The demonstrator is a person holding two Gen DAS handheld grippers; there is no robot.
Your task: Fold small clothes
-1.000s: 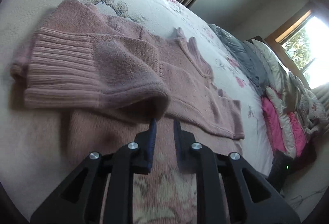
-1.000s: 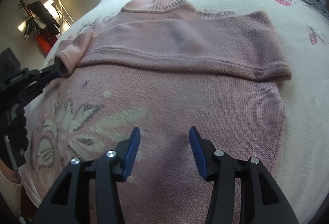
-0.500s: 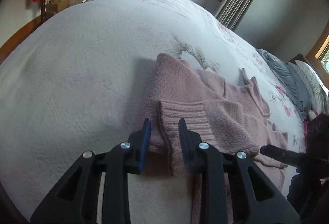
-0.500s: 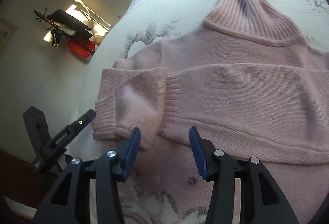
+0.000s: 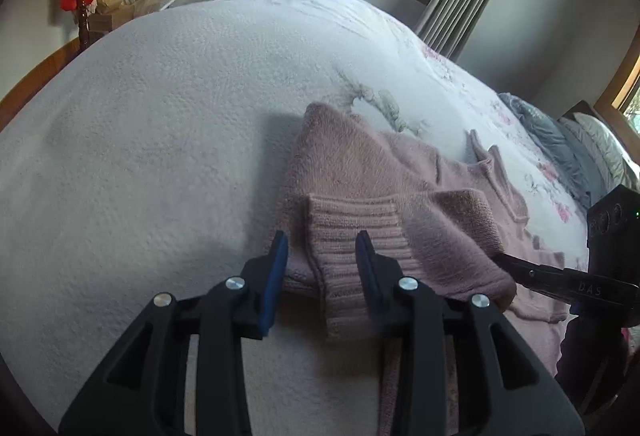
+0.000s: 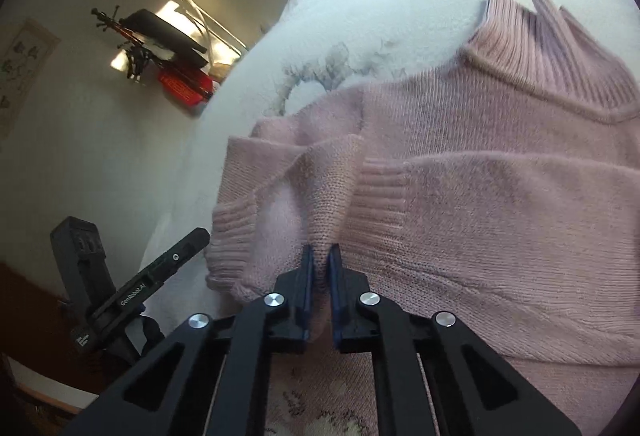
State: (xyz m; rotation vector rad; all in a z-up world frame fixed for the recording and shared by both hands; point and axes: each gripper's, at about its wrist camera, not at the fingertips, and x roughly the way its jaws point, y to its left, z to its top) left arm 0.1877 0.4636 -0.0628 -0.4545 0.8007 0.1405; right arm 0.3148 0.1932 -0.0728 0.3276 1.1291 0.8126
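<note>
A pink knit sweater point(image 6: 480, 196) lies flat on the bed with its ribbed collar point(image 6: 552, 52) at the far side. One sleeve is folded across the body. Its ribbed cuff point(image 5: 352, 232) lies between the fingers of my left gripper point(image 5: 322, 260), which is open and straddles the cuff. My right gripper point(image 6: 321, 264) is shut on a raised fold of the sleeve just beside the cuff. One of the right gripper's fingers point(image 5: 540, 272) shows at the right of the left wrist view. A left gripper finger point(image 6: 180, 256) shows at the lower left of the right wrist view.
A white floral bedspread point(image 5: 160, 156) covers the bed, with a wooden bed frame point(image 5: 32, 84) at its left edge. Grey and light clothes point(image 5: 560, 140) are piled at the far right. A stand with red items point(image 6: 184, 84) is against the wall beyond the bed.
The left gripper swung from over the sweater body to the cuff and opened wider. The right gripper moved up to the sleeve and shut on a fold of it.
</note>
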